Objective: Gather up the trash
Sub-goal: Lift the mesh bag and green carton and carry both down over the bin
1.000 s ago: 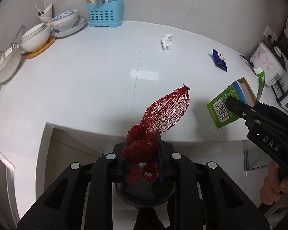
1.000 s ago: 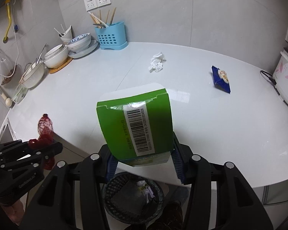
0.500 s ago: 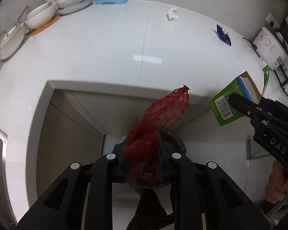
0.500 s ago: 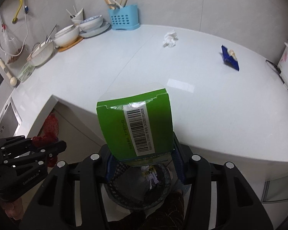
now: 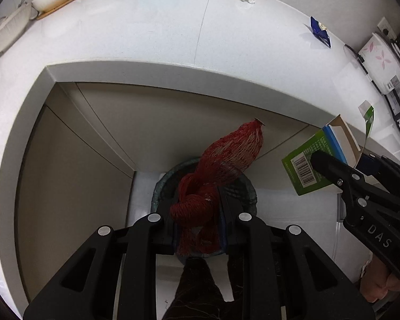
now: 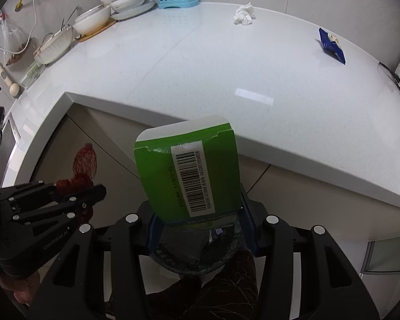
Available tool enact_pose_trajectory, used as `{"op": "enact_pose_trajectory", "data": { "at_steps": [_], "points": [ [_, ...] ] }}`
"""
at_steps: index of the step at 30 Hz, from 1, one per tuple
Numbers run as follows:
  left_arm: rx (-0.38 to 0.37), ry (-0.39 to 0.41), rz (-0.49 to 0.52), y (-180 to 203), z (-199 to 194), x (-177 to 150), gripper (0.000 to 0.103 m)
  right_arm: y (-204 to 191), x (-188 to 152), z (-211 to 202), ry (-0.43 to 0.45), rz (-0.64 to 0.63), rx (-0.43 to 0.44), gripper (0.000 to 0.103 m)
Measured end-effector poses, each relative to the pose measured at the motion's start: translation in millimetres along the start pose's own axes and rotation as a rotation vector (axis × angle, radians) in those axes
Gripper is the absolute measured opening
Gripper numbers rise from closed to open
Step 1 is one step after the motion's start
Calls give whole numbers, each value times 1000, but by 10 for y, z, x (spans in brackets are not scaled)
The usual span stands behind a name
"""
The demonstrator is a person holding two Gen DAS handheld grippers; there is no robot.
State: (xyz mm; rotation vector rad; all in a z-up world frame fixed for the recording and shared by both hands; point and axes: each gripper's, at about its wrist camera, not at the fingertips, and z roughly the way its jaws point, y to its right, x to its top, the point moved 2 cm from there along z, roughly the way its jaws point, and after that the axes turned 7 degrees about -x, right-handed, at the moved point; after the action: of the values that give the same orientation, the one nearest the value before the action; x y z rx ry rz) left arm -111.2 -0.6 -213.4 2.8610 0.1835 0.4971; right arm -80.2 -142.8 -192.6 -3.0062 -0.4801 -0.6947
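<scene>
Both grippers have drawn back off the table [image 6: 253, 80] and now hang over the bin [image 5: 242, 186] on the floor: the left gripper [image 5: 200, 213] clenched on the red net bag [image 5: 226, 154], the right gripper [image 6: 197, 221] on the green carton [image 6: 189, 170], ready to drop.

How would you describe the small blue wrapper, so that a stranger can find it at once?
Start at the white countertop. On its right part, near the flowered white appliance, lies the blue wrapper. It is the only dark blue piece there; the crumpled white tissue lies apart, farther back.
</scene>
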Motion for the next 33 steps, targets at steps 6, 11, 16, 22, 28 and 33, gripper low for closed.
{"op": "enact_pose_trajectory", "data": {
  "at_steps": [6,11,16,22,28,33],
  "points": [
    [14,-26,-8,-55,201,-63,20,-27,-125,160,-20,-8,-5,46],
    [24,-44,-9,-101,378,-64,20,-48,-227,334,-47,5,-1,46],
    [19,-67,3,-111,569,-126,20,-29,-300,463,-57,6,-34,46],
    [0,-99,27,-123,778,-163,20,20,-373,576,-74,27,-36,46],
    [-2,-124,51,-77,948,-142,23,66,-406,635,-88,37,-52,46],
    [-14,-159,90,58,1086,-130,34,81,-403,630,-95,46,-58,46]
  ]
}}
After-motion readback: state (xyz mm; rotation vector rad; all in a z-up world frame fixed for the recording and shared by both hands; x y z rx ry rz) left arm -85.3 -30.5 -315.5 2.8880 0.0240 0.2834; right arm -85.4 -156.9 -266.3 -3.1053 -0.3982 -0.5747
